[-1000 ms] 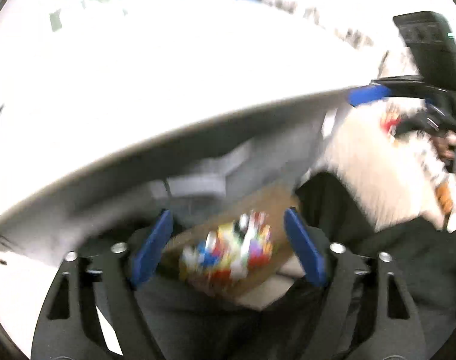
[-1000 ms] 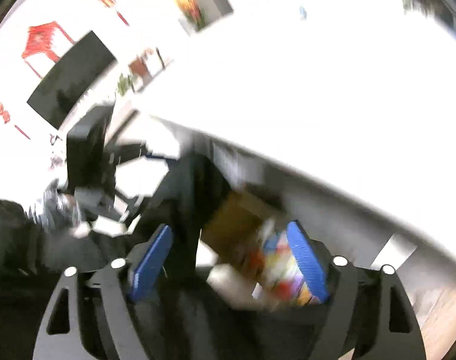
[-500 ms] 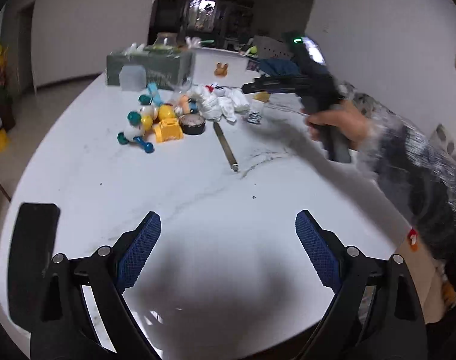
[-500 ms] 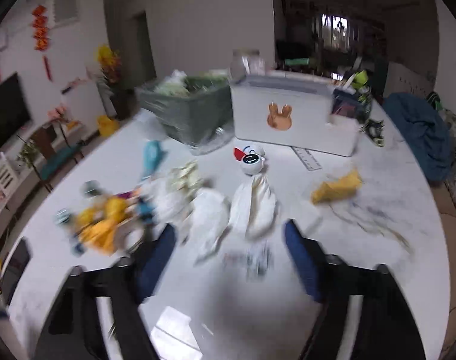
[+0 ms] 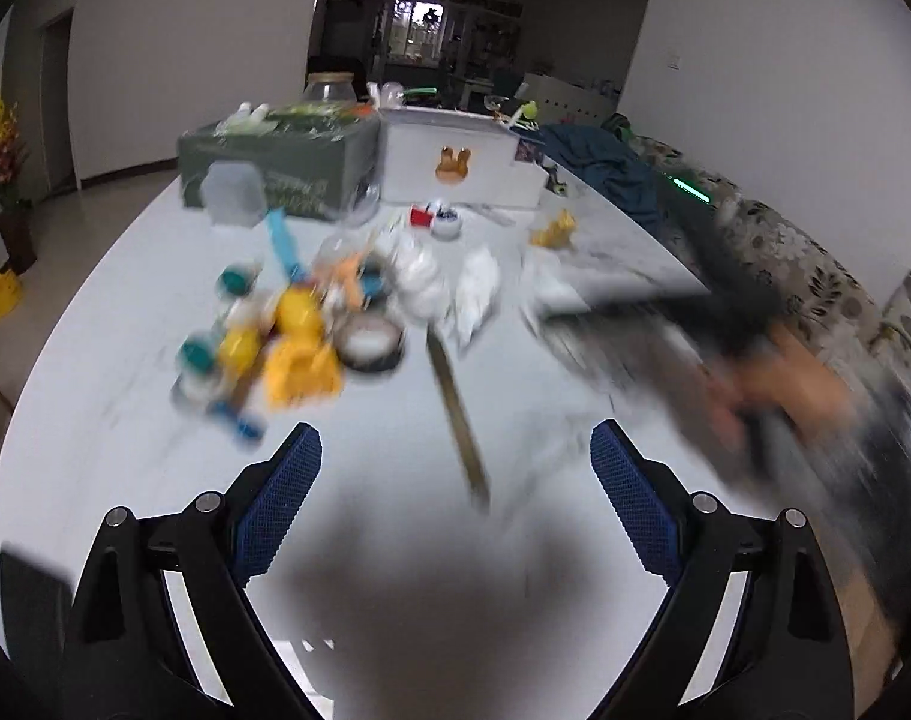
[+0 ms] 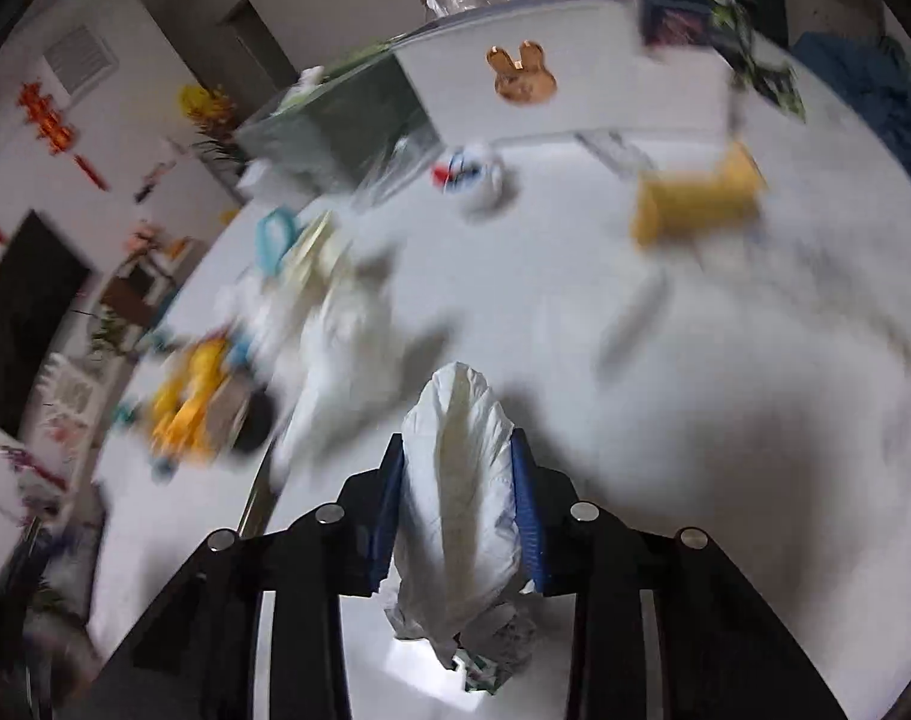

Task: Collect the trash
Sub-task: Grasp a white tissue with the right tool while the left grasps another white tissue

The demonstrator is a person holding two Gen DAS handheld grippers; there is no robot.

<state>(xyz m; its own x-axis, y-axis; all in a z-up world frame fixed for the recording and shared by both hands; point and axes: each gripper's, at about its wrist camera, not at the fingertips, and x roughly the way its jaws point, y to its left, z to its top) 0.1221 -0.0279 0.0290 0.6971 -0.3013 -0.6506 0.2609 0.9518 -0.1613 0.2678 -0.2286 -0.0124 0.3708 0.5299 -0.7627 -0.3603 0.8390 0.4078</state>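
right tongs (image 6: 458, 498) pinch a crumpled white wrapper (image 6: 461, 480) above the desk (image 6: 725, 420); left tongs (image 5: 455, 504) hang spread, toys (image 5: 287, 348) at ten o'clock.

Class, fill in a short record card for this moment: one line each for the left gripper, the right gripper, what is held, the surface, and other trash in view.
left gripper: open, empty, above the table
right gripper: shut on crumpled tissue
held item: crumpled tissue, white
surface: white table
other trash: second white tissue lying on the table
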